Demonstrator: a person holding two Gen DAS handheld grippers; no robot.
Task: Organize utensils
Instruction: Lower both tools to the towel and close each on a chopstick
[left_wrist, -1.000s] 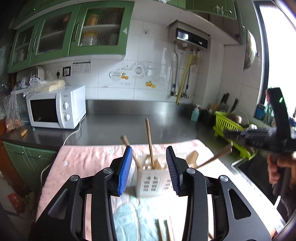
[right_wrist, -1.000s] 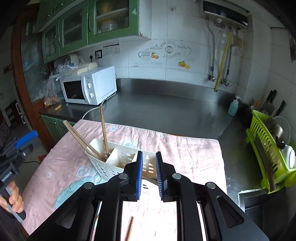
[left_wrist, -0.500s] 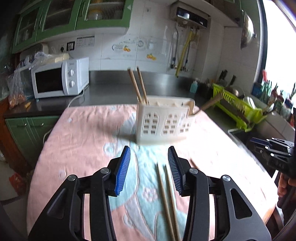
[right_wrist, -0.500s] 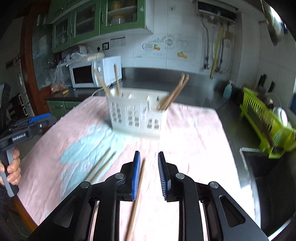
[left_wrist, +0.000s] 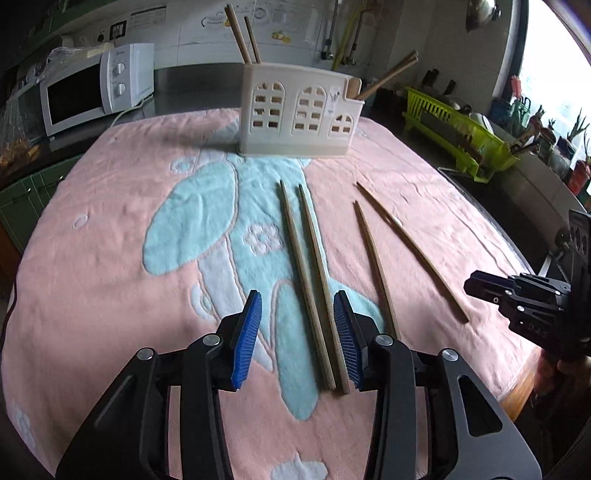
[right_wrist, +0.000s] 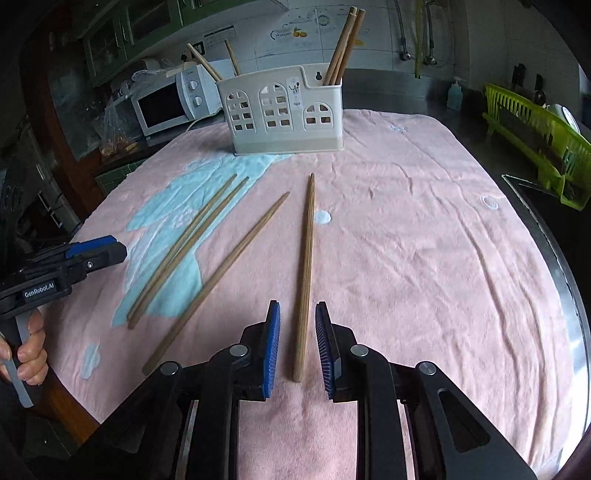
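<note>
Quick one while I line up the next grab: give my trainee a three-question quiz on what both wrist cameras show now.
1. How many chopsticks lie loose on the towel?
2. True or false: the right gripper is clamped on a chopstick.
3. Which sits between the left gripper pads: A) one chopstick, B) a side-by-side pair, C) nothing?

Key: 1. Four. 2. False; it lies between open pads. 3. B.

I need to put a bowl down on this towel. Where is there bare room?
Free: the towel between the single chopstick and the sink-side edge, and its pink left part beyond the pair. Crowded: the middle, where four chopsticks lie before the holder.
</note>
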